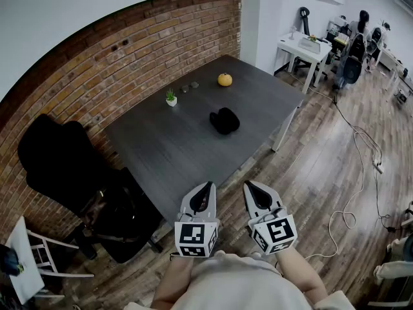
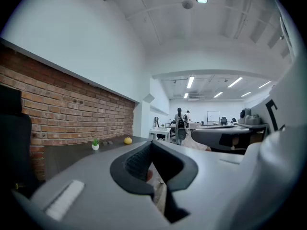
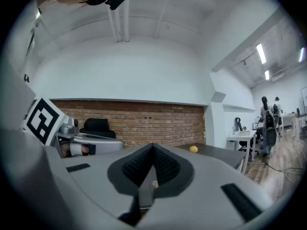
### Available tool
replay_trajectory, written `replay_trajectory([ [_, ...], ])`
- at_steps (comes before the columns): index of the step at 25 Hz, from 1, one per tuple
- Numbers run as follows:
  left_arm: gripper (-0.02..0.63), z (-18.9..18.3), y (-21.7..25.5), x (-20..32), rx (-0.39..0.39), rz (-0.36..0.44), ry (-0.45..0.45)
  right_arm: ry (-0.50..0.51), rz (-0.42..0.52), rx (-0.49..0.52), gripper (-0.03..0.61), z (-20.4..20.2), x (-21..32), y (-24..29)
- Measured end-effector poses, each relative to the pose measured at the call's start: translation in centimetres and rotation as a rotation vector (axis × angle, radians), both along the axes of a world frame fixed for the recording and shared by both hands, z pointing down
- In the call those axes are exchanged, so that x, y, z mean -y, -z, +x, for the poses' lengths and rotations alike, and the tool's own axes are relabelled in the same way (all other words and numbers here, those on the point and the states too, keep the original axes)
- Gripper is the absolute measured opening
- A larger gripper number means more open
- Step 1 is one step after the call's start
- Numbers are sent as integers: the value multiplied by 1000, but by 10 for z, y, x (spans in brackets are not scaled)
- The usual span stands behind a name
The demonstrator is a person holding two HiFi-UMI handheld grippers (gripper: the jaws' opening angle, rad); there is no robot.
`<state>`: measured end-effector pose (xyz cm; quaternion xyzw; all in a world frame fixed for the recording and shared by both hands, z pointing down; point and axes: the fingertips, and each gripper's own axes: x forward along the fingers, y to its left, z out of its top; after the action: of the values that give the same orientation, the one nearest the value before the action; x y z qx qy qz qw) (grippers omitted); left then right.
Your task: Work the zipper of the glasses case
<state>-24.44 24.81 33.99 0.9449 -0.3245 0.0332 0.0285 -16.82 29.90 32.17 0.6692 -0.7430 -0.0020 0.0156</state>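
The left claw (image 1: 208,186) and right claw (image 1: 249,185) hover closed at the dark worktop's (image 1: 161,147) near edge. The black glasses case (image 1: 224,121) lies well ahead, an orange fruit (image 1: 224,79) and small potted plant (image 1: 171,97) beyond it.

glasses case (image 1: 224,121): black | table (image 1: 168,148): dark grey | wall (image 1: 129,50): red brick | round object (image 1: 224,79): orange

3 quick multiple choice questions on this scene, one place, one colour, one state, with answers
1. Where is the glasses case? A) on the table, near its middle B) on a shelf C) in a drawer
2. What colour is the round fruit? A) green B) orange C) red
3. The fingers of the left gripper and right gripper are: A) both open B) both shut, empty C) shut on the case
A, it lies on the table; B, it looks orange; B, fingers meet, nothing between.
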Motion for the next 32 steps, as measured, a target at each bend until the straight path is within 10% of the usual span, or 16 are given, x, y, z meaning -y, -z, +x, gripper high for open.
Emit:
replay_trajectory([
  [11, 13, -5, -2, 15, -13, -6, 8, -8, -17, 2, 2, -4, 10, -8],
  [16, 133, -8, -4, 24, -13, -2, 0, -2, -39, 7, 108, -5, 19, -14],
  [22, 340, -12, -15, 38, 13, 20, -14, 5, -29, 12, 379, -7, 30, -21],
  [32, 387, -12, -22, 67, -15, 2, 6, -39, -42, 56, 443, 15, 50, -31],
])
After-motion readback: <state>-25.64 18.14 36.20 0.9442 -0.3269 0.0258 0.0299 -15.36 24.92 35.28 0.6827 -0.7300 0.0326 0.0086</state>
